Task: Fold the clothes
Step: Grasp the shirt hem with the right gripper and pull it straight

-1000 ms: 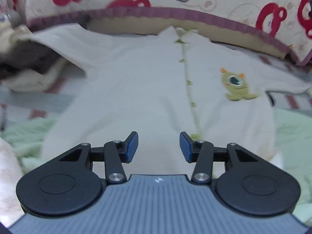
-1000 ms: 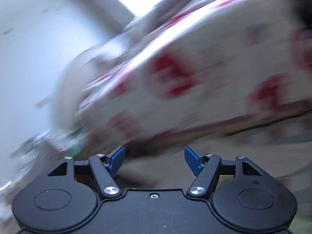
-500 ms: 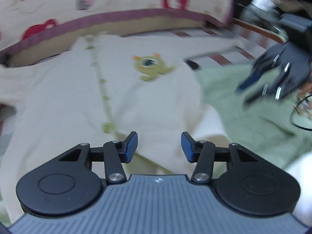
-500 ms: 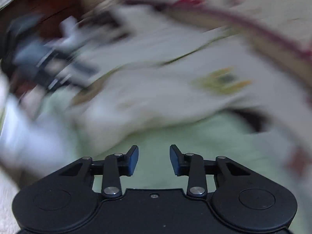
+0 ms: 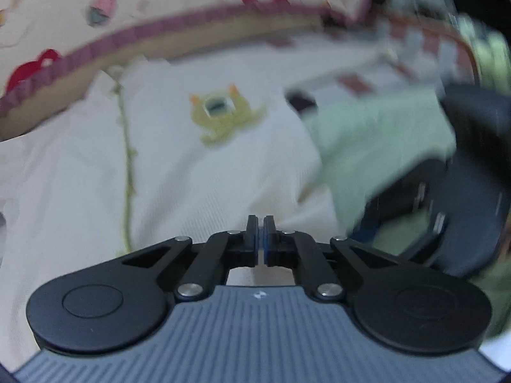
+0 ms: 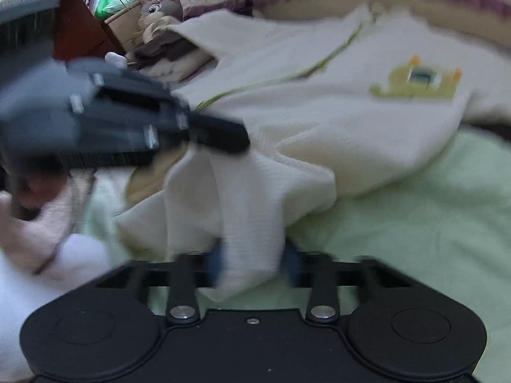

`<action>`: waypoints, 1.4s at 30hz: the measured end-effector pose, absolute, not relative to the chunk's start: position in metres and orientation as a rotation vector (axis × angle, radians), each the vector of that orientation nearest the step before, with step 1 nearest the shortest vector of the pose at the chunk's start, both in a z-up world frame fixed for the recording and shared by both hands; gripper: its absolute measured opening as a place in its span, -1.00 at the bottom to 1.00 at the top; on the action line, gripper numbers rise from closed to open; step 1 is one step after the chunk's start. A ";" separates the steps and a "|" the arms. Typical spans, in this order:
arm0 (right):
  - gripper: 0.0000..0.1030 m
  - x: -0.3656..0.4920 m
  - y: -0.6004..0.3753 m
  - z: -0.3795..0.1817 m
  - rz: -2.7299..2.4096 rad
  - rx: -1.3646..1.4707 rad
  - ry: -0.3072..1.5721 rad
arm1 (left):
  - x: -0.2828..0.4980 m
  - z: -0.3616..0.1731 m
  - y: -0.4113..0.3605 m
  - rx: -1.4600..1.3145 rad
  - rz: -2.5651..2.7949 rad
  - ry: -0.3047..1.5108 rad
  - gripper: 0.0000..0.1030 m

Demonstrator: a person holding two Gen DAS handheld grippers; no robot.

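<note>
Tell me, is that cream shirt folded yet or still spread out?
Mostly spread: the cream shirt lies button-side up on the green sheet, only its hem bunched.

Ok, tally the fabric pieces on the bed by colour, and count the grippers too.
Cream: 1, the shirt with the monster patch.
Pale green: 1, the blanket under it.
Patterned red and cream: 1, the quilt behind.
Grippers: 2, left gripper and right gripper, both on the shirt's hem.
Total: 5.
</note>
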State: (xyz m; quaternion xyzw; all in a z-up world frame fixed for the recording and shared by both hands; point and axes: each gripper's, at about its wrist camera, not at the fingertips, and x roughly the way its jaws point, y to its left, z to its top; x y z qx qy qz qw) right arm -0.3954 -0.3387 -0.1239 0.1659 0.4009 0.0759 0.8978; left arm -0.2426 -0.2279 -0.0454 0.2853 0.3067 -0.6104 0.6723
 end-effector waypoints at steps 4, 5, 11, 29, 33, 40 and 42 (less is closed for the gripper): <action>-0.81 -0.403 -0.341 -0.105 0.125 0.299 0.797 | -0.234 -0.032 -0.216 0.562 -1.393 0.686 -1.00; -0.81 -0.408 -0.344 -0.098 0.119 0.282 0.808 | -0.232 -0.028 -0.213 0.542 -1.398 0.684 -1.00; -0.82 -0.475 -0.374 -0.033 0.141 0.362 0.863 | -0.220 -0.008 -0.194 0.420 -1.422 0.676 -0.84; -0.81 -0.439 -0.440 -0.075 -0.252 0.566 0.863 | -0.228 -0.061 -0.221 0.585 -1.448 0.934 0.02; -0.80 -0.404 -0.464 -0.074 -0.237 0.600 0.823 | -0.218 -0.056 -0.225 0.484 -1.377 0.931 0.01; -0.80 -0.351 -0.468 -0.060 -0.165 0.460 0.876 | -0.214 -0.042 -0.246 0.351 -1.419 0.861 0.13; -0.80 -0.353 -0.466 -0.057 -0.163 0.451 0.877 | -0.215 -0.045 -0.253 0.291 -1.397 0.861 0.09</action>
